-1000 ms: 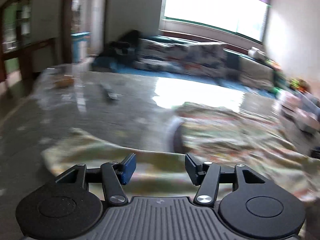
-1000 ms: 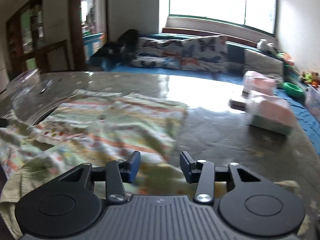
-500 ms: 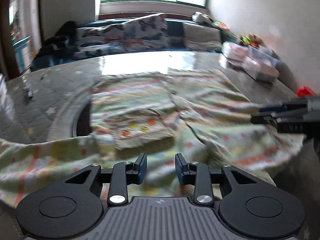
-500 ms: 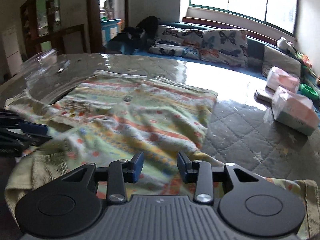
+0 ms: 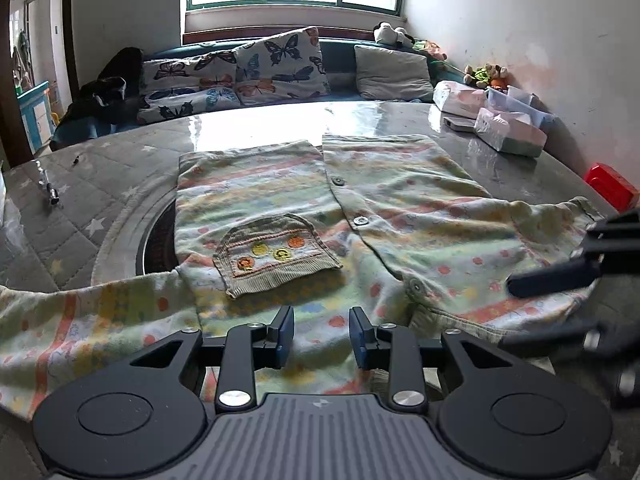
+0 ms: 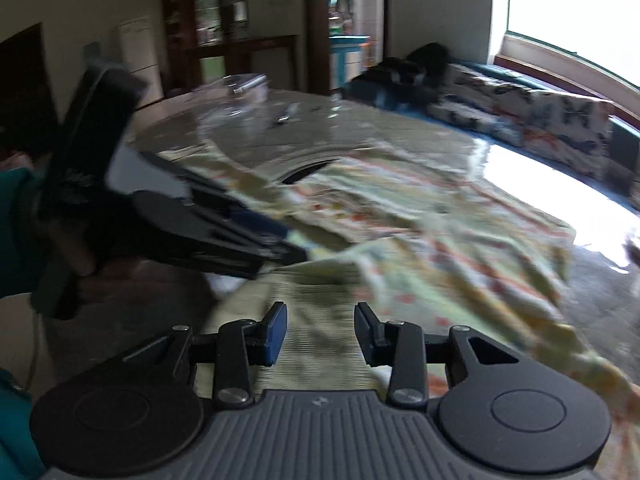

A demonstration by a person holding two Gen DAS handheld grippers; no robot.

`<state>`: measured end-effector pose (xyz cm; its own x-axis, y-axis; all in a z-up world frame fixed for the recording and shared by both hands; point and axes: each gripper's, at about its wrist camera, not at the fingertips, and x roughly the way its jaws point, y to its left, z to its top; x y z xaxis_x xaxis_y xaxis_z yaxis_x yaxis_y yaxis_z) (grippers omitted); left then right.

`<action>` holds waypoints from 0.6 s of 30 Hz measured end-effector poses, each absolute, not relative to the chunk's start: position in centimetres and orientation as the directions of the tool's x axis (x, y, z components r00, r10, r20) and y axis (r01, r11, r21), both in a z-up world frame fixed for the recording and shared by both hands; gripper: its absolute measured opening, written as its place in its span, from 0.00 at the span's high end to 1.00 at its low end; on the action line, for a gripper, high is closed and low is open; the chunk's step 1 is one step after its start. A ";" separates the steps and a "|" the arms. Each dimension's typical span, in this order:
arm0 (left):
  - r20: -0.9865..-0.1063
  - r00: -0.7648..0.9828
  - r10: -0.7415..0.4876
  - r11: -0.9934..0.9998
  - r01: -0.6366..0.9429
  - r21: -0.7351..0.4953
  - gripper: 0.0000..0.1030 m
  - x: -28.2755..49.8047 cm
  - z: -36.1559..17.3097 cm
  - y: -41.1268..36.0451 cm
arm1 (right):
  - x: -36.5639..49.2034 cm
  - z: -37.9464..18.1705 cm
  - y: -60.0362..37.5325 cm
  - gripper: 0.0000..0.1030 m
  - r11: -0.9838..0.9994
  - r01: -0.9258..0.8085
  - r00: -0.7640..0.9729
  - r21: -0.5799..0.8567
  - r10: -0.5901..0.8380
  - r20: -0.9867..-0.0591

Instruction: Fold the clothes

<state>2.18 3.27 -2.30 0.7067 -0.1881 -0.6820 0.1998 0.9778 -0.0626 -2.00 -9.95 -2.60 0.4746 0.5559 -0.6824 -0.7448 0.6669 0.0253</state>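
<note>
A pale green cardigan (image 5: 360, 216) with orange stripes, buttons and a knitted chest pocket (image 5: 276, 256) lies spread face up on the table, sleeves out to both sides. My left gripper (image 5: 320, 336) is open and empty, just above the garment's near edge by the collar. My right gripper (image 6: 320, 332) is open and empty over the right sleeve area of the cardigan (image 6: 400, 248). The right gripper's fingers (image 5: 552, 276) enter the left wrist view from the right. The left gripper (image 6: 288, 250) shows blurred at the left of the right wrist view.
The table (image 5: 100, 184) has a grey quilted cover and a round inset under the garment. Tissue packs and boxes (image 5: 508, 132) stand at the back right, a red object (image 5: 612, 188) at the right edge. A small metal item (image 5: 52, 196) lies far left. A cushioned bench (image 5: 256, 68) runs behind.
Both grippers swung round over the cardigan: the left view turned right and settled at the collar side, the right view turned left toward the left gripper. Both stayed open and empty.
</note>
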 end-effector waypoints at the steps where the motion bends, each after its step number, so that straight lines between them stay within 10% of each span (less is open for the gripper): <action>1: -0.680 0.708 -0.190 0.978 0.199 -0.067 0.69 2.1 -2.3 3.3 | -2.2 -2.9 -9.4 0.64 0.654 -0.756 0.461 0.027 0.561 -0.688; 10: -0.647 0.739 -0.188 0.981 0.173 -0.088 0.66 0.6 -0.6 5.1 | -2.2 -4.7 -8.8 0.94 0.670 -0.740 0.440 0.052 0.542 -0.716; 18: -0.629 0.701 -0.337 0.922 0.381 -0.069 0.61 -2.4 0.3 2.7 | -1.0 -2.6 -12.2 0.95 0.736 -0.665 0.487 0.129 0.558 -0.672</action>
<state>-2.45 2.66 0.34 0.7005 -0.3371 -0.6290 0.3813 0.9218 -0.0693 -0.97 -12.19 -2.62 0.4871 0.5576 -0.6721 -0.6647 0.7359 0.1288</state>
